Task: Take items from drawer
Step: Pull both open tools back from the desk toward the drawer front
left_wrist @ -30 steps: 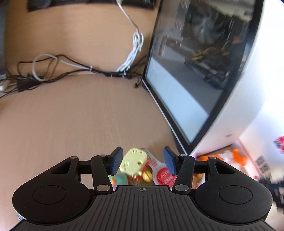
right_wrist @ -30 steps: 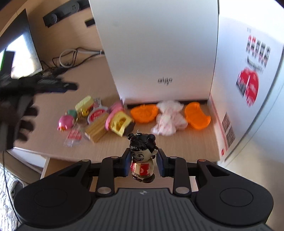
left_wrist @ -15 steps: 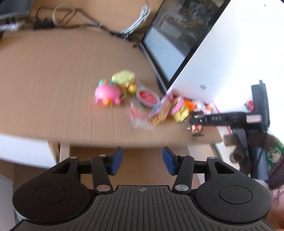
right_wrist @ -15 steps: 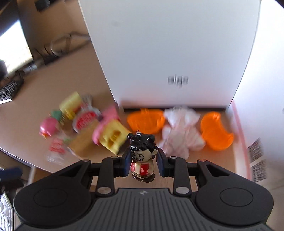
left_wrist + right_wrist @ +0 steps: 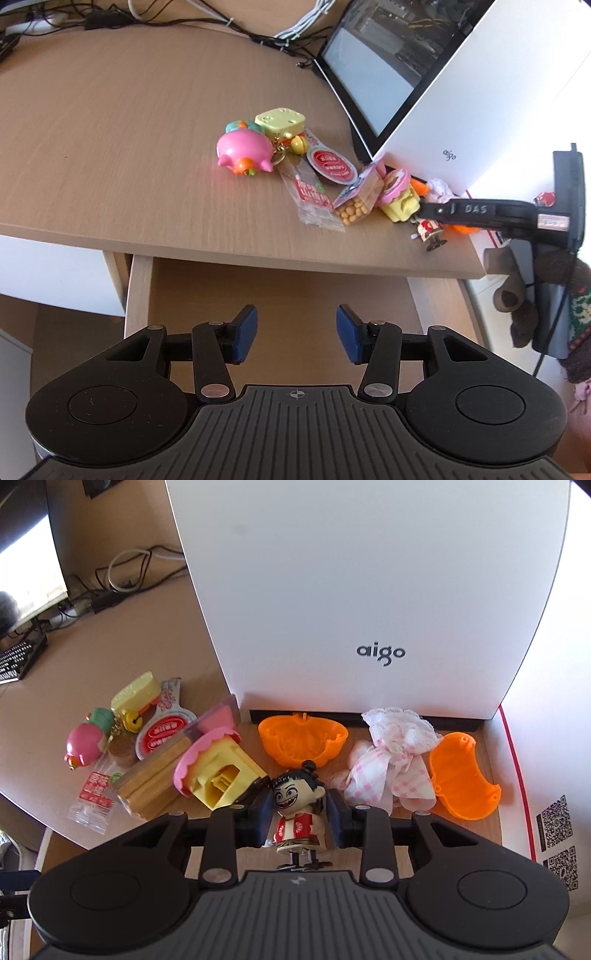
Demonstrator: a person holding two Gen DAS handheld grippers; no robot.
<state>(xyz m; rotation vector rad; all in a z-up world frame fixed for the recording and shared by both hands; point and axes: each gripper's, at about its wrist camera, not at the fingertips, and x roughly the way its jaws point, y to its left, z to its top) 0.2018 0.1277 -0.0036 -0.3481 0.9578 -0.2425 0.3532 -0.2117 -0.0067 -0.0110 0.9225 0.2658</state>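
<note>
In the left wrist view, the left gripper [image 5: 295, 334] hangs over the open drawer [image 5: 280, 291], whose wooden bottom shows bare; its blue pads [image 5: 246, 334] stand apart with nothing between them, and the jaws are closing a little. Only this view shows the drawer. On the desk [image 5: 110, 129] behind it lie, from the left, a pink pig [image 5: 244, 152], a yellow block [image 5: 280, 121], a red-lidded cup [image 5: 330, 166], a clear sachet [image 5: 312, 197], a bag of yellow balls [image 5: 356, 205] and a pink-yellow toy [image 5: 399, 195]. At the far right the right gripper [image 5: 421, 212] reaches in from the side over the desk edge, with the figurine [image 5: 430, 230] below its tip.

Only the right wrist view shows, from left to right, an orange shell [image 5: 303, 738], a pink checked cloth [image 5: 391, 760] and a second orange shell [image 5: 461, 775], all before a white box [image 5: 369, 590]. Here the figurine [image 5: 299, 812] stands on the desk between the right gripper's [image 5: 299, 819] pads; the jaws are opening, and a thin gap seems to show on each side.

A second ago the left gripper was over the desk, above the yellow block; now it is over the drawer. The right gripper then pinched the figurine in the air; now the figurine's feet rest on the wood.
</note>
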